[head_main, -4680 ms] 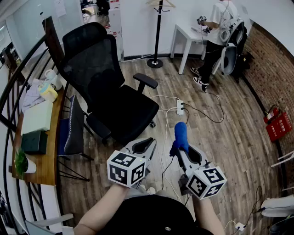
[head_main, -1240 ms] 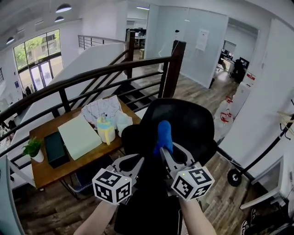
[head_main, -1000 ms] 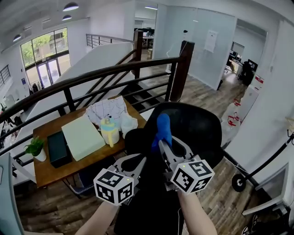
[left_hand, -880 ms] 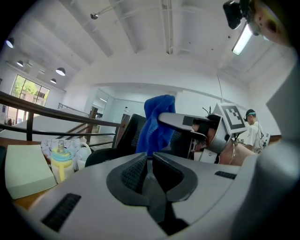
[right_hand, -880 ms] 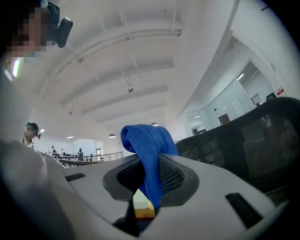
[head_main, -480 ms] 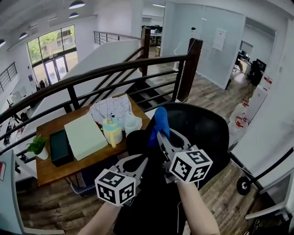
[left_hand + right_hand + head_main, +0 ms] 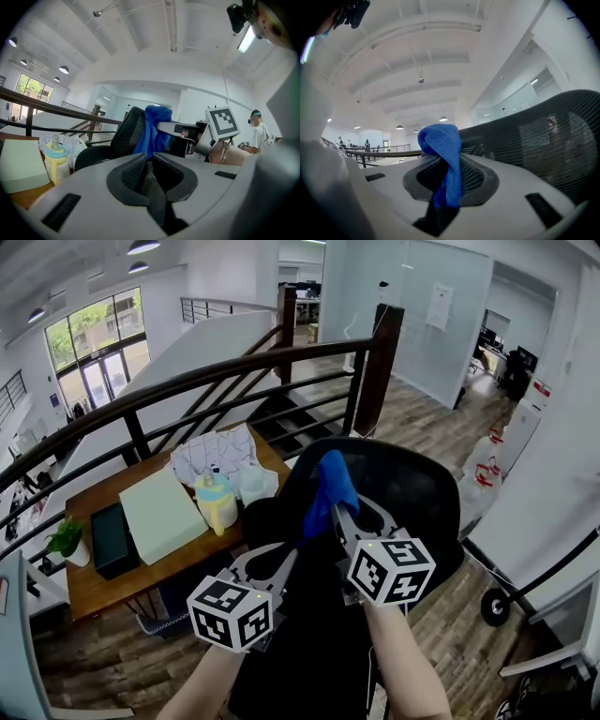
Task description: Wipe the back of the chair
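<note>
From behind, the head view looks down on the black mesh chair back (image 7: pixel 412 498). My right gripper (image 7: pixel 337 514) is shut on a blue cloth (image 7: pixel 328 486), which lies against the upper left part of the chair back. In the right gripper view the blue cloth (image 7: pixel 443 140) hangs over the right gripper (image 7: pixel 450 161), with the chair's mesh (image 7: pixel 548 140) close on the right. Lower and to the left, my left gripper (image 7: pixel 284 559) is shut and holds nothing. The left gripper view shows the left gripper (image 7: pixel 146 161) below the chair (image 7: pixel 124 136) and the cloth (image 7: pixel 152 129).
A wooden desk (image 7: pixel 103 582) stands left of the chair with a pale green pad (image 7: pixel 159 514), a yellow bottle (image 7: pixel 216 504), a dark box (image 7: pixel 114 540) and a small plant (image 7: pixel 66 540). A dark railing (image 7: pixel 187 381) and stairs run behind it. A stand's base (image 7: pixel 497 606) sits at right.
I have come round from the chair's front to its back. Over the last second the right gripper keeps the cloth on the back's upper left; the cloth now droops leftward.
</note>
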Tool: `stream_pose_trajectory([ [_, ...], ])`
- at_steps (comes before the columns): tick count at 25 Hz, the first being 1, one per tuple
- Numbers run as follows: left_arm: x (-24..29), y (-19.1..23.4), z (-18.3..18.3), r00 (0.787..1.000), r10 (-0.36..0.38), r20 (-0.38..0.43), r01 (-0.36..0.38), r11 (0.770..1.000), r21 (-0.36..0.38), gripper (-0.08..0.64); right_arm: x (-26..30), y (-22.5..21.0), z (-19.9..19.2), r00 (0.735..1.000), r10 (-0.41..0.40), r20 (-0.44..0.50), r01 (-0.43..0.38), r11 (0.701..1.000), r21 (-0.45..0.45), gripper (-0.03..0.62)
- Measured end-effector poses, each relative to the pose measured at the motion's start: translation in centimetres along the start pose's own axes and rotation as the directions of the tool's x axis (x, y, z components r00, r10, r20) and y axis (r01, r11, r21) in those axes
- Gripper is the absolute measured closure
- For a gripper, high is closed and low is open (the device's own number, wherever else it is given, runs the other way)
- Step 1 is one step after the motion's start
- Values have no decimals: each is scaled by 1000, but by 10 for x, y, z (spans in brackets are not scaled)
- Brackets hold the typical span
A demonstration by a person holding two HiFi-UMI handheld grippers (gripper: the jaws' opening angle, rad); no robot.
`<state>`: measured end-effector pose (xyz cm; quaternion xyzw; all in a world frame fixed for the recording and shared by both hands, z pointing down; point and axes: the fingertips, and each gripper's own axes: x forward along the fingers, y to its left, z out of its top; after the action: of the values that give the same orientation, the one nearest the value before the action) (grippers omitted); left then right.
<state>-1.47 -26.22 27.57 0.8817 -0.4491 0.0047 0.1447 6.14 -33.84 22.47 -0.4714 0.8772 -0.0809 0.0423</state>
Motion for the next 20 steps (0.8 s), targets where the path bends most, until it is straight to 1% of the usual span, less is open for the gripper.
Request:
stream_pose_trajectory([
  [5, 12, -10, -1, 1000, -26, 1, 26, 1000, -8, 514, -19, -28, 3, 996, -87, -2, 87, 996, -1, 508],
  [11, 29, -26, -2, 997, -71, 1, 71, 997, -7, 514, -41, -55, 7, 985, -172, -1, 171, 985, -15, 508],
  [16, 44, -46, -2, 993, -121, -3, 121, 993, -5, 514, -66, -77, 13, 967, -253, 12, 253, 967, -14, 508],
  [20, 52, -62, -4, 987, -159, -8, 159, 987, -4, 514, -88, -93, 17, 948, -316, 26, 316, 949, -9, 508],
])
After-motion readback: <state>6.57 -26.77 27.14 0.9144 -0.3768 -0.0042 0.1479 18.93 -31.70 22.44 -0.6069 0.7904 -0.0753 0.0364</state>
